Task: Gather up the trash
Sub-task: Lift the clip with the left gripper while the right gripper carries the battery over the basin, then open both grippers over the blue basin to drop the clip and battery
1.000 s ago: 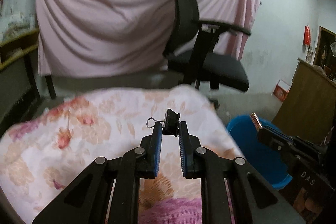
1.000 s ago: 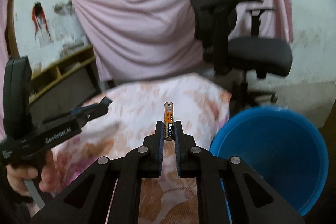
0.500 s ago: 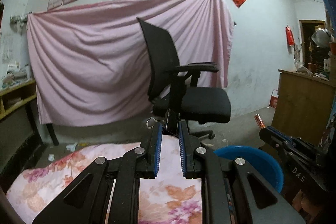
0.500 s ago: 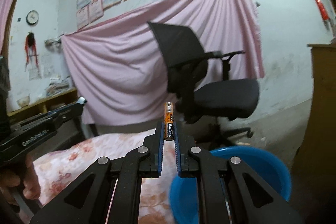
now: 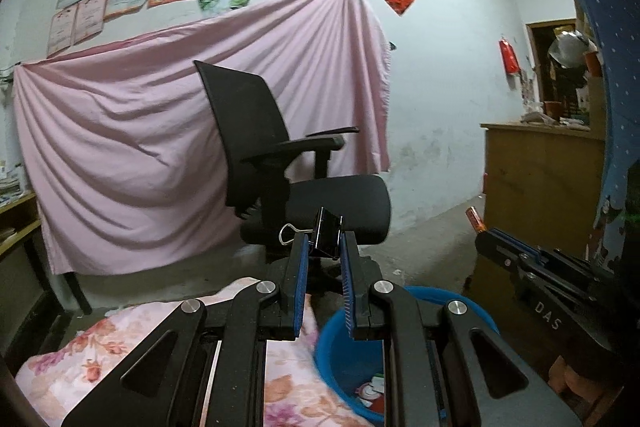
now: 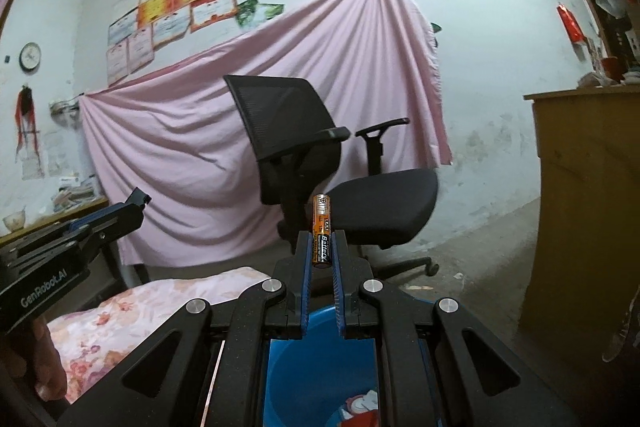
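Observation:
My left gripper is shut on a black binder clip with a wire handle and holds it in the air, above the near rim of a blue tub. My right gripper is shut on an orange and black battery, upright between the pads, right above the same blue tub. The tub holds some red and white scraps. The right gripper also shows in the left wrist view at the right; the left one shows in the right wrist view at the left.
A table with a floral cloth lies left of the tub. A black office chair stands behind, before a pink sheet hung on the wall. A wooden cabinet stands at the right.
Both grippers have tilted up and moved right, from over the floral cloth to over the blue tub. Each keeps its hold, the clip and the battery.

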`<state>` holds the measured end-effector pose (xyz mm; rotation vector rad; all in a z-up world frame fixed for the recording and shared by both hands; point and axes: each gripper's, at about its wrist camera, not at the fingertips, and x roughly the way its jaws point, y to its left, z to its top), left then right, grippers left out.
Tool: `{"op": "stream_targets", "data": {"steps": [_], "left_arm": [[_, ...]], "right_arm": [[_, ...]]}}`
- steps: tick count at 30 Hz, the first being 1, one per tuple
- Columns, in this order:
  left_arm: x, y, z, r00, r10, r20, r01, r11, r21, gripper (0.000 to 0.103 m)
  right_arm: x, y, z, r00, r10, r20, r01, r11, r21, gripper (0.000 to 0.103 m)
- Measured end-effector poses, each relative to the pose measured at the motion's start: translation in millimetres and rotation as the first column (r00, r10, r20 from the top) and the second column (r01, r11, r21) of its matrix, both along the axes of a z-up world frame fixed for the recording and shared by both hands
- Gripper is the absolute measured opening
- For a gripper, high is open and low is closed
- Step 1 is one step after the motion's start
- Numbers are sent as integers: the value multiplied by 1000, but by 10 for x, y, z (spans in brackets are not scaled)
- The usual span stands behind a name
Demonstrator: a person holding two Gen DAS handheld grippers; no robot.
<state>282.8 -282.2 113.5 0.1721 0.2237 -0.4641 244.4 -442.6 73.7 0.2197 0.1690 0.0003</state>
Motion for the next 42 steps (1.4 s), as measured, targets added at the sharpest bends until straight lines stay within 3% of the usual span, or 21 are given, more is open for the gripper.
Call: {"op": "stream_targets", "data": {"steps": [9, 17, 26, 32, 34, 42], "left_arm": [[109, -313, -200, 996, -47, -73, 49, 999, 22, 13], [281, -516, -409, 977, -86, -193, 92, 996, 22, 13], [535, -628, -634, 919, -87, -385, 101, 995, 16, 13], [659, -558, -741, 880, -51, -472, 59, 998, 2, 26], [655, -510, -754, 879, -42, -475, 42, 999, -10, 35], [600, -326, -717, 889, -12, -457, 4, 1000, -18, 43]], "right_arm": [[-12, -175, -97, 998, -24, -60, 24, 1000, -7, 8], [13, -357, -239, 990, -36, -134, 36, 999, -3, 8], [107, -416, -378, 975, 3, -222, 3, 1000, 27, 9], [198, -389, -475, 960, 2, -280, 6, 1000, 29, 19], [198, -374, -472, 960, 5, -279, 4, 1000, 30, 26], [178, -342, -418, 967, 5, -254, 1, 1000, 23, 28]]}}
